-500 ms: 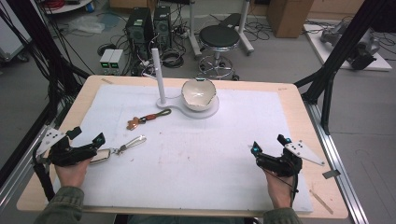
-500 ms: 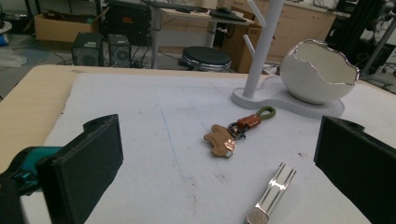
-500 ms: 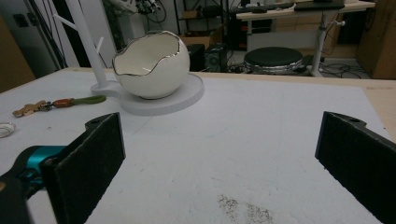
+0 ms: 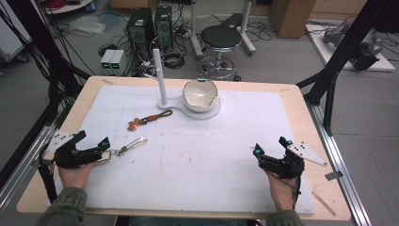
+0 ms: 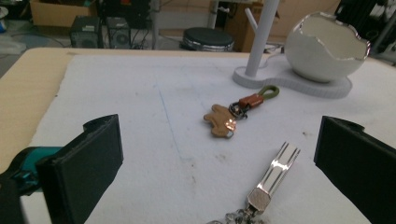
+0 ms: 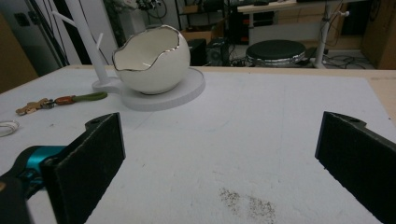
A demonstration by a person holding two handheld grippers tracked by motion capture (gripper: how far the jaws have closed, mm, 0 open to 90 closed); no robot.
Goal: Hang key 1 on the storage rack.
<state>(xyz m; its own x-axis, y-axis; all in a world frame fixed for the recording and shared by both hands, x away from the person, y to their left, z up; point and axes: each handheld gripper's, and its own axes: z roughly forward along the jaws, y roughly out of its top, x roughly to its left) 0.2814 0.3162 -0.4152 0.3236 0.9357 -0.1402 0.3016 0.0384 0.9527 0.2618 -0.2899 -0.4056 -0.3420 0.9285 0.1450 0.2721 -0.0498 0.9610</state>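
High view first: the person's two forearms come in from the near edge of the tabletop [image 4: 291, 96], which is covered by a white mat, and each hand carries a hand-held gripper. The left hand-held gripper [image 4: 104, 149] sits low at the near left corner of the mat with its jaws spread wide, and a silver keychain [image 4: 128, 146] lies flat just in front of it, its ring end close to the jaw tips and its shiny bar pointing away toward the middle of the mat. In the left gripper view that silver keychain [image 5: 273, 175] lies between the two black jaws without either pad touching it, so nothing is pinched. A little farther off rests a second keychain [image 4: 149, 118] with a copper-coloured charm, a brown leather tab and a green loop, loose on the mat and well apart from the silver one. Beyond it stands a white holder [image 4: 161, 75] with an upright post, and on the holder's round base sits a white egg-shaped bowl [image 4: 200, 94] with a jagged, silvery rim. The right hand-held gripper [image 4: 272, 146] hovers over the near right part of the mat, jaws likewise spread and holding nothing, with bare mat between them in the right gripper view.
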